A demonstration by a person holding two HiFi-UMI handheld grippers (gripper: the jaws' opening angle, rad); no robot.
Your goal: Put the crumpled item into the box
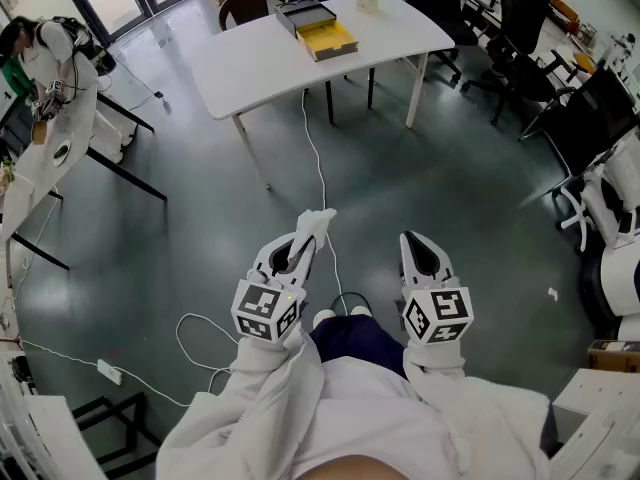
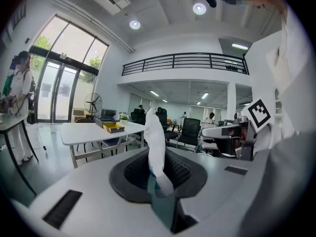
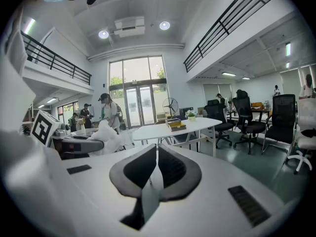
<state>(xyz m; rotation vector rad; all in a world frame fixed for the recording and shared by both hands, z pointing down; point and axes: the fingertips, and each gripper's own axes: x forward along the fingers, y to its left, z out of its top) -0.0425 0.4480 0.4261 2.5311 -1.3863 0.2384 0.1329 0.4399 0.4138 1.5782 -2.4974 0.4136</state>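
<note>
**Operator:** Status of the pick step?

**Technician:** Complete. The left gripper [image 1: 303, 248] has its jaws pinched on the crumpled item [image 2: 154, 137], a white wad standing up out of the pads (lower end clamped, upper end free).

**Operator:** And the other claw?

**Technician:** The right gripper [image 3: 157, 169] has its jaws pressed together with nothing between them. It is carried just beside the left one, in front of the person's body.

**Operator:** Location of the target?

**Technician:** The box [image 1: 318, 30] sits open on the white table [image 1: 255, 68], well apart from both grippers, across a stretch of floor.

**Operator:** Remaining steps?

**Technician:** As judged from this position: carry the item to the table, bring it over the open box, then release. Placement has not yet begun, so the task is likely less than half done.
</note>
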